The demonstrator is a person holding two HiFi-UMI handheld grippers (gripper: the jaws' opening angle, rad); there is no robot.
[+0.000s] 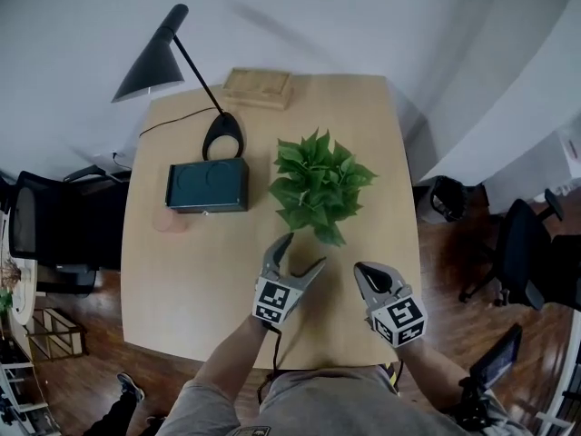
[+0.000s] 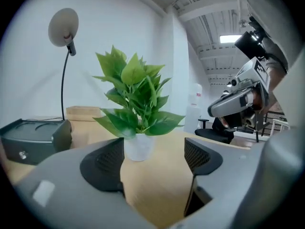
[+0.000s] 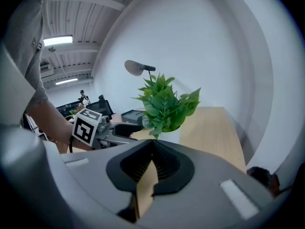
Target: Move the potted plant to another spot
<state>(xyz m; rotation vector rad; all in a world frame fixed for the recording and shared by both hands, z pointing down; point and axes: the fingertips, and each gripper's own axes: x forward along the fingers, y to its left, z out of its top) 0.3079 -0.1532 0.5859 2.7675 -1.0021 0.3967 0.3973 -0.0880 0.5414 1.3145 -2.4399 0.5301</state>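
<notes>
**Pot approach: left spread, right pinched shut**

Potted plant (image 1: 318,184) upright around mid-table (image 1: 182,280), just right of the dark box (image 1: 207,185). White pot (image 2: 138,147) flat on the wood, untouched. Near both grippers, clear of each.

Left gripper (image 1: 305,249): jaws spread, nothing between the pads. Pot visible beyond them, sitting toward the left-hand pad in the left gripper view. Right gripper (image 1: 361,269): jaws pressed together on nothing, parked off the right side of the foliage.

Step in hand, by the look of it: lining up the left for the grasp. To do it well:

- Re-centre first. Slide sideways until the pot sits midway between the pads, then advance.
- Come in low, under the leaves. Pads on the pot wall, never on stems or foliage.
- Keep the jaws level so both pads land flat (pot looks smooth and slightly tapered, so likely slippery).
- Confirm the opening clears the pot before closing. Looks like enough, hard to be sure from here.
- Close slowly, check for no slip, then lift straight up before any sideways travel. Probably top-heavy, so no tilting.
- Keep the right out of the leaves, ready to steady if needed.
- For the drop, pick bare table well away from the lamp (image 1: 159,57) and the box.
</notes>
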